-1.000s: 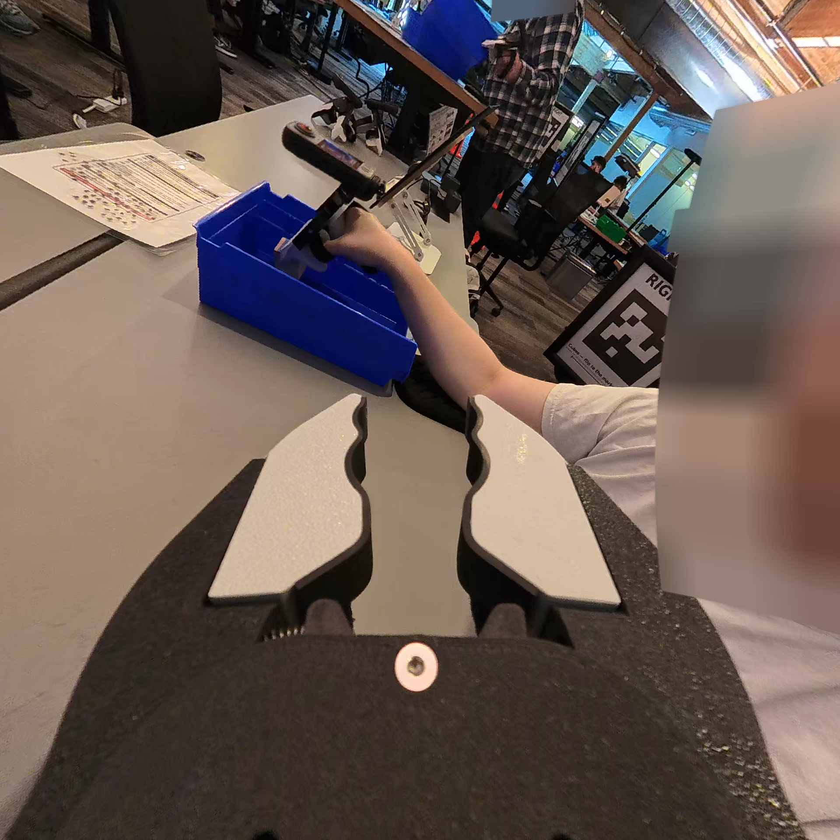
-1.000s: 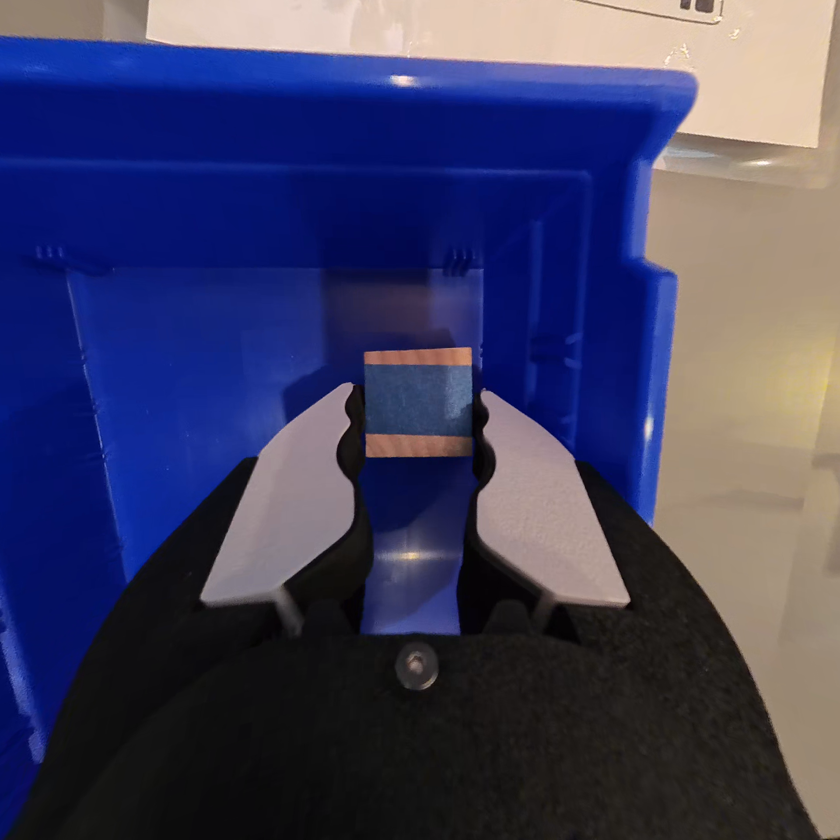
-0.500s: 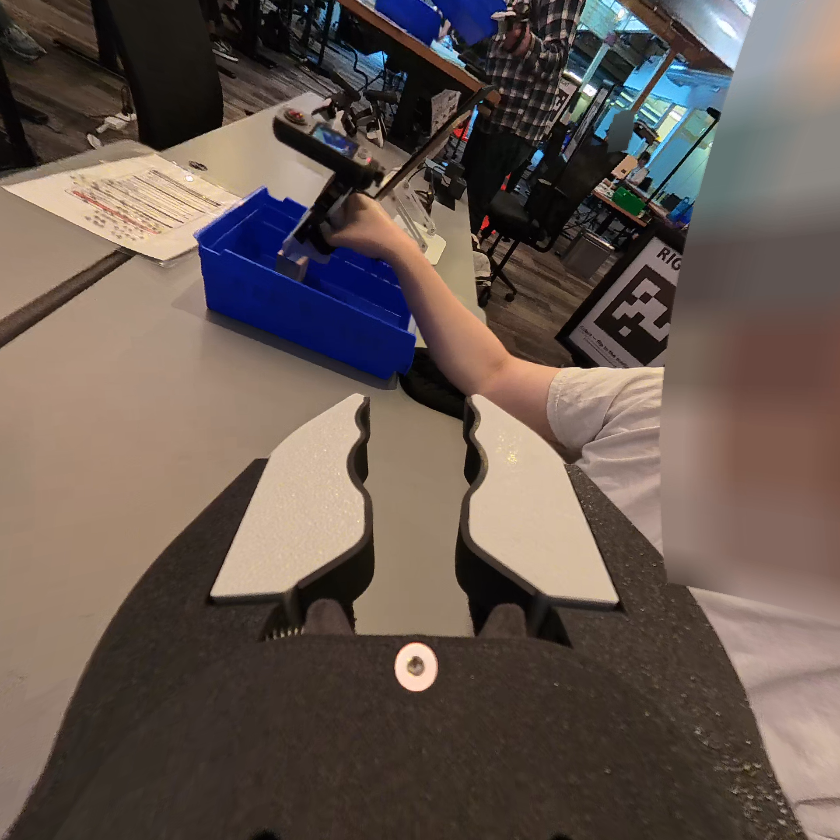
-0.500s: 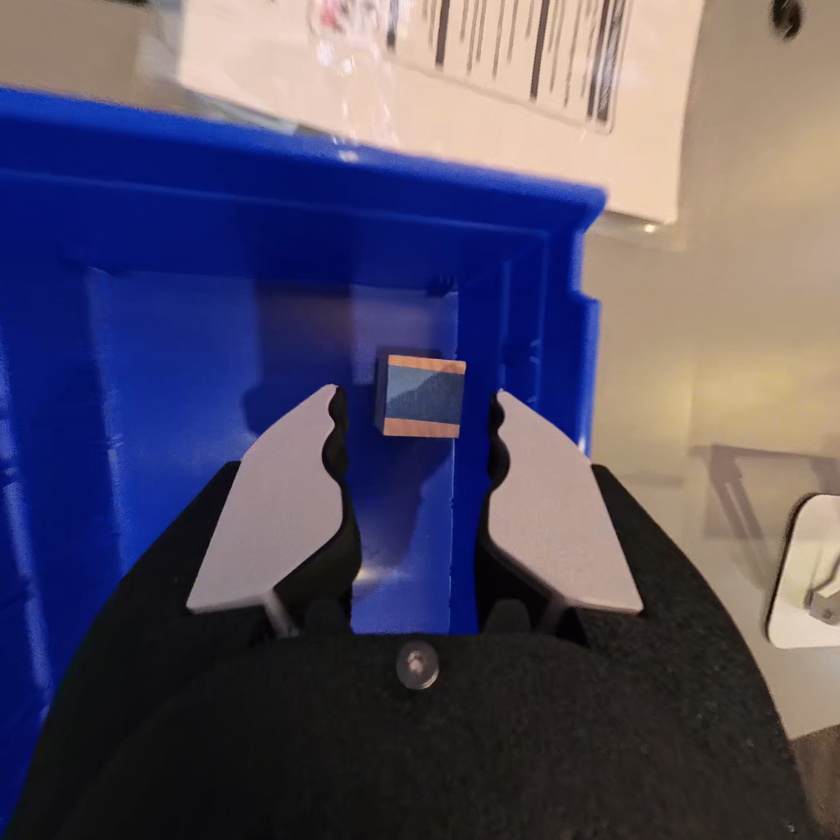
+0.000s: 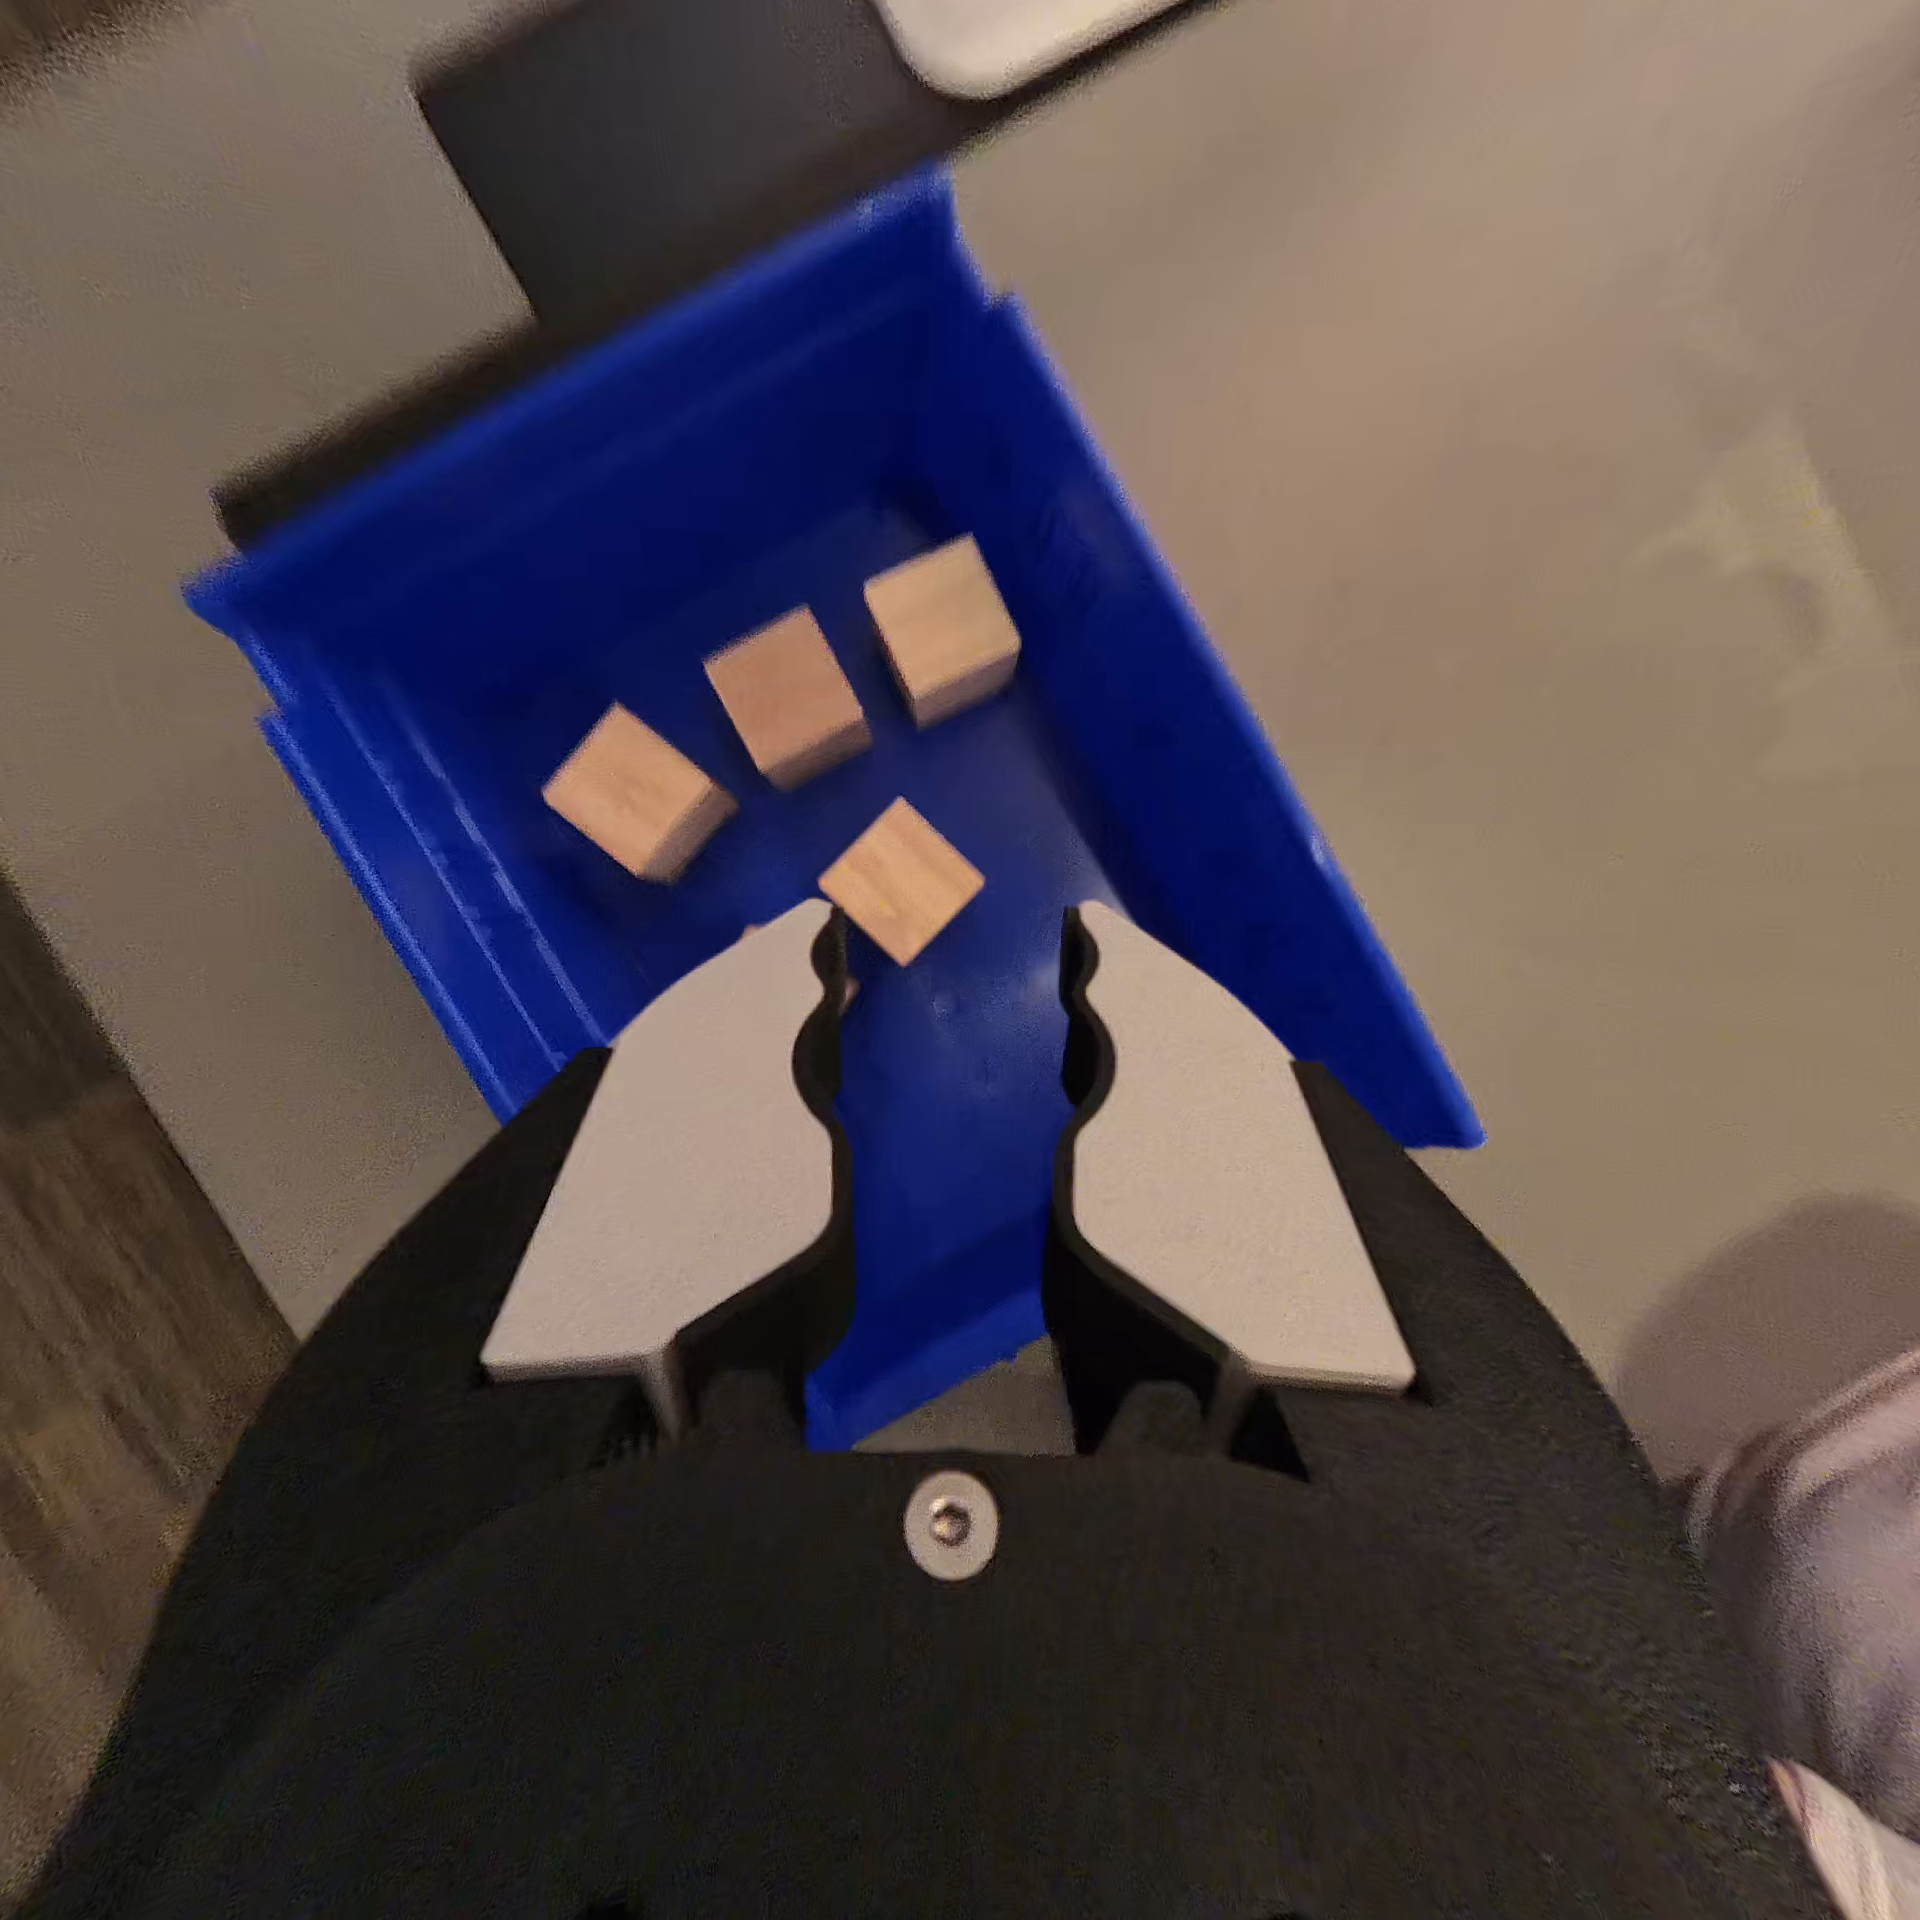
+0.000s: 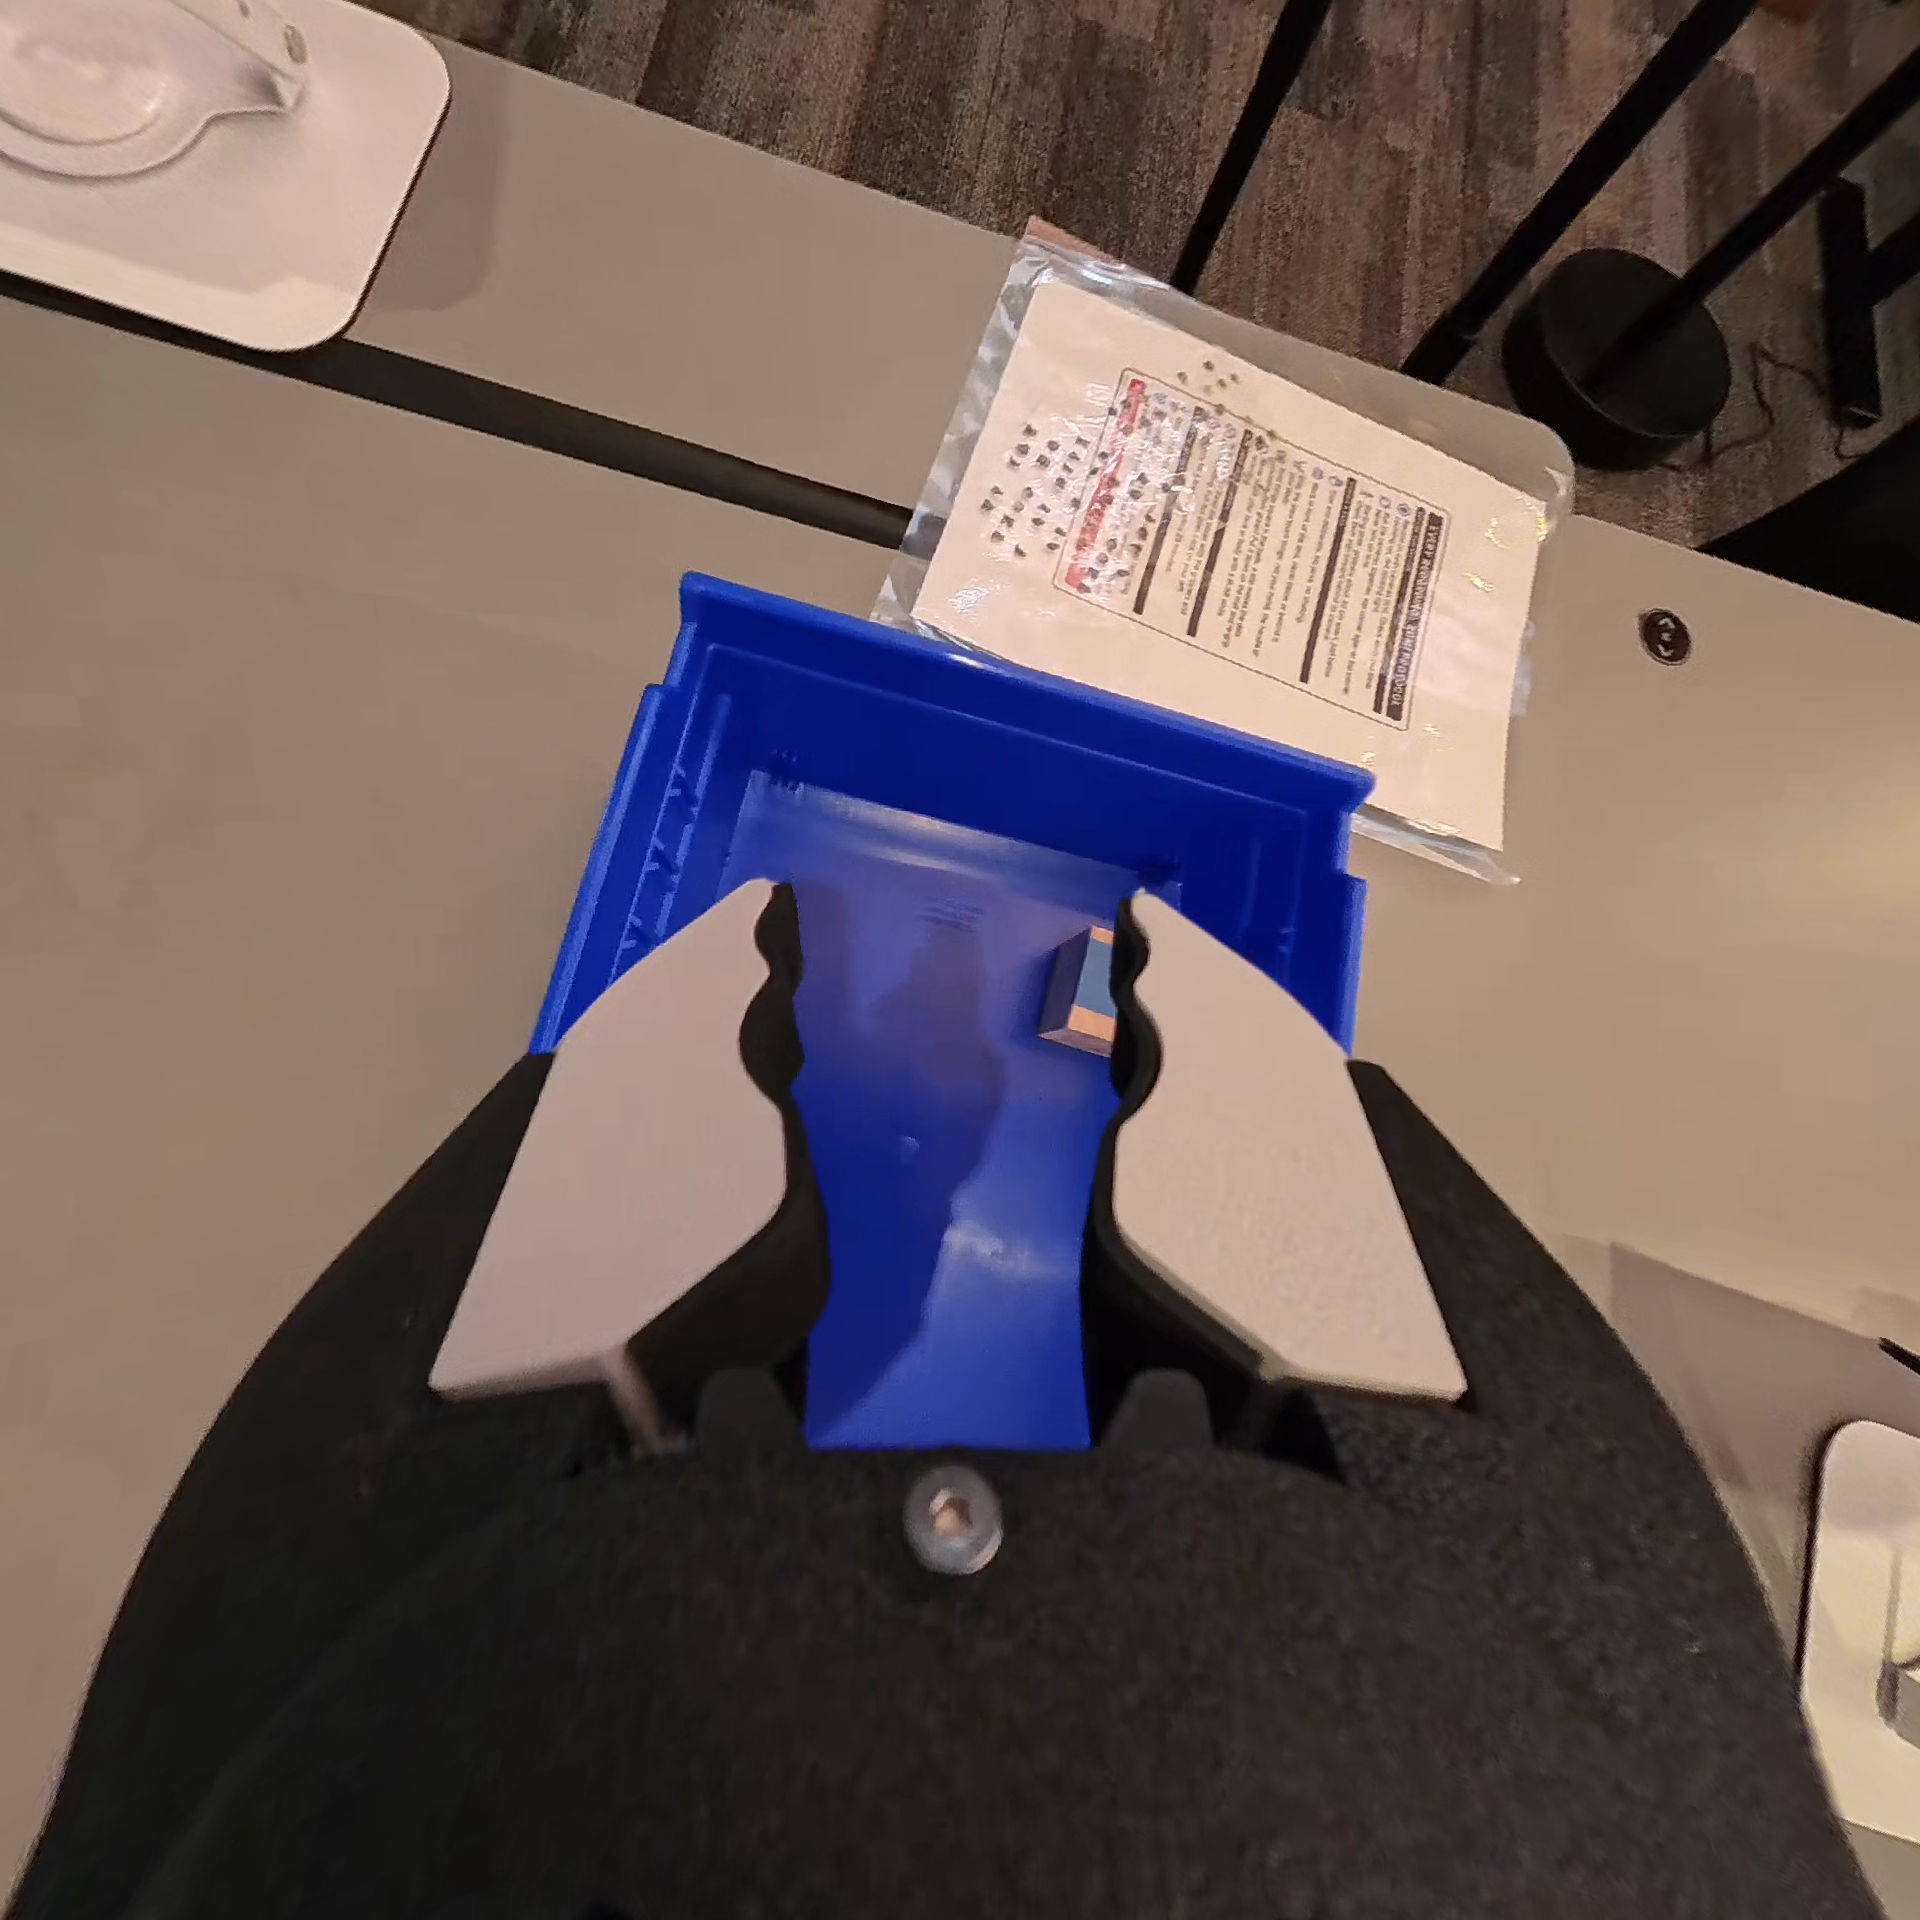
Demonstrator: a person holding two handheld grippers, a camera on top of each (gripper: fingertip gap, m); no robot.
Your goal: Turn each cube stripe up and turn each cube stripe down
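The left tongs (image 5: 948,920) gape empty above the blue bin (image 5: 1226,727), where four plain-faced wooden cubes (image 5: 902,879) lie. The right tongs (image 6: 951,902) are also spread, holding nothing; a striped cube (image 6: 1081,985) sits by their right finger. The grey desk (image 6: 312,623) carries a laminated sheet (image 6: 1247,561).

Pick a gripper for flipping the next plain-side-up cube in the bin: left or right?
Left, probably. The left gripper hangs open over the blue bin, its fingertips close to the nearest plain cube. The right gripper, also open, frames only a striped cube beside its right finger.
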